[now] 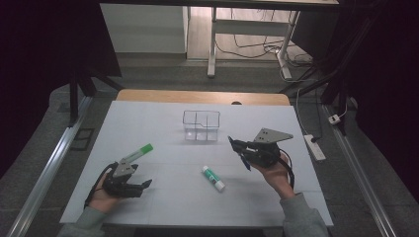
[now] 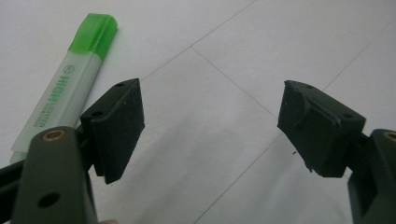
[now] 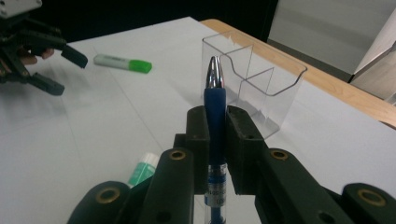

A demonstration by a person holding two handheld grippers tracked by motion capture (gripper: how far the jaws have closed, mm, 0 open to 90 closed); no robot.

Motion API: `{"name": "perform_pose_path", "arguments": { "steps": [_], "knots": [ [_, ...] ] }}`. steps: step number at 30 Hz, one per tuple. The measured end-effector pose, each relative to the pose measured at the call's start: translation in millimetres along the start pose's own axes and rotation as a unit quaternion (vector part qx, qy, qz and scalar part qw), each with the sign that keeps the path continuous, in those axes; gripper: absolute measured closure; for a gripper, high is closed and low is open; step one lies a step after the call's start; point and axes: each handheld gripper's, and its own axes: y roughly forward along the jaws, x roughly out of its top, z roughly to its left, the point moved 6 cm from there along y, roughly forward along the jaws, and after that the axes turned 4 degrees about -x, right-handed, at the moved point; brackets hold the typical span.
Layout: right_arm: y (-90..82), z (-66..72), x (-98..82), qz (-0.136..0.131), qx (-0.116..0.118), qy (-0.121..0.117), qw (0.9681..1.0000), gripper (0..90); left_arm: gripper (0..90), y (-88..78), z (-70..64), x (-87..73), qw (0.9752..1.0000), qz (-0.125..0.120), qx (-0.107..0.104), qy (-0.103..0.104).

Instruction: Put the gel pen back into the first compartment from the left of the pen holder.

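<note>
My right gripper (image 3: 215,128) is shut on a blue pen (image 3: 214,116) with a silver tip, which stands up between its pads. In the high view that gripper (image 1: 239,150) hangs above the table right of centre, the blue pen (image 1: 244,161) slanting down from it. A clear plastic organizer (image 1: 201,125) with compartments stands at the table's far middle, just ahead of the pen tip in the right gripper view (image 3: 254,84). My left gripper (image 2: 210,126) rests open near the front left (image 1: 141,187), nothing between its jaws. A green highlighter (image 2: 70,79) lies just left of it.
A glue stick (image 1: 213,178) with a green label lies at front centre, seen also below my right jaws (image 3: 142,171). The green highlighter (image 1: 138,153) lies above the left hand. A white sheet (image 1: 163,128) covers the table; a wooden edge (image 1: 197,96) shows at the far side.
</note>
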Motion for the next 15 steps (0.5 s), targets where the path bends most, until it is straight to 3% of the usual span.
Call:
{"name": "perform_pose_path", "arguments": {
  "steps": [15],
  "knots": [
    [5.6,-5.4,7.5,-0.036,-0.010,0.024,0.9990,78.9,22.1,0.7,-0.1,-0.4,1.0000,0.001,0.002,0.003]
  ]
}}
